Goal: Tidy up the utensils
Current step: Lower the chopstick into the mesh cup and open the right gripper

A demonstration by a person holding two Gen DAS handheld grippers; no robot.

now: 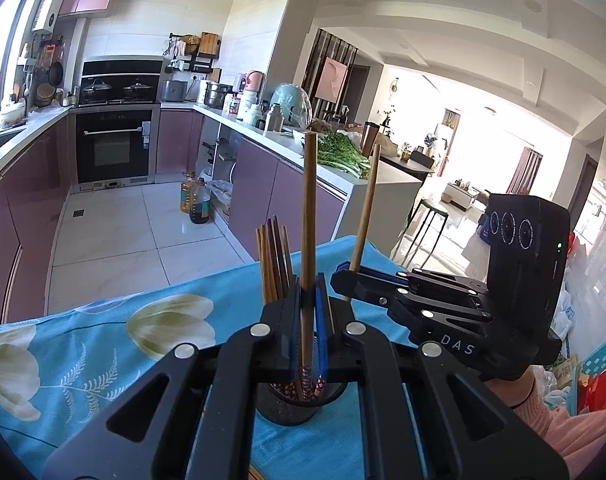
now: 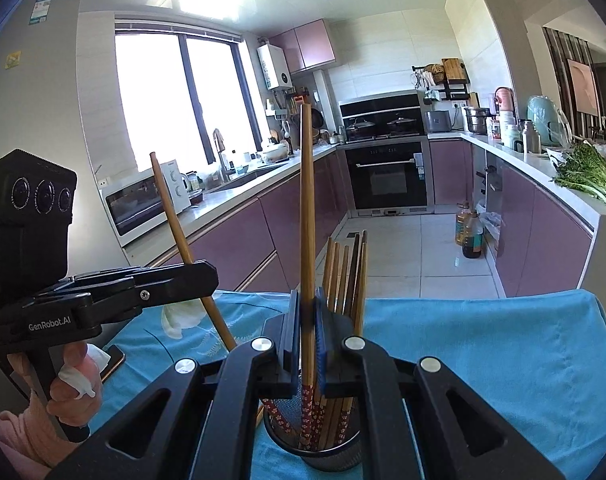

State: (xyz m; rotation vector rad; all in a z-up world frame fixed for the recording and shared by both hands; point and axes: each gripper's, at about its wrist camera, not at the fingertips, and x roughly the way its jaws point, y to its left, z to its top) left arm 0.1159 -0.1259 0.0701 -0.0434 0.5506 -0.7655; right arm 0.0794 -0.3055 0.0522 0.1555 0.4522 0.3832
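A black mesh cup stands on the blue flowered cloth with several wooden chopsticks upright in it. My left gripper is shut on one long chopstick, whose patterned lower end reaches the cup's mouth. Just to its right, my right gripper is shut on another chopstick, its red patterned end down inside the cup. Both grippers hover close together over the cup.
A phone lies on the cloth at the left, near a hand holding a tissue. A pink sleeve shows at the right. Beyond the table's far edge are the tiled kitchen floor, purple cabinets, oil bottles and greens.
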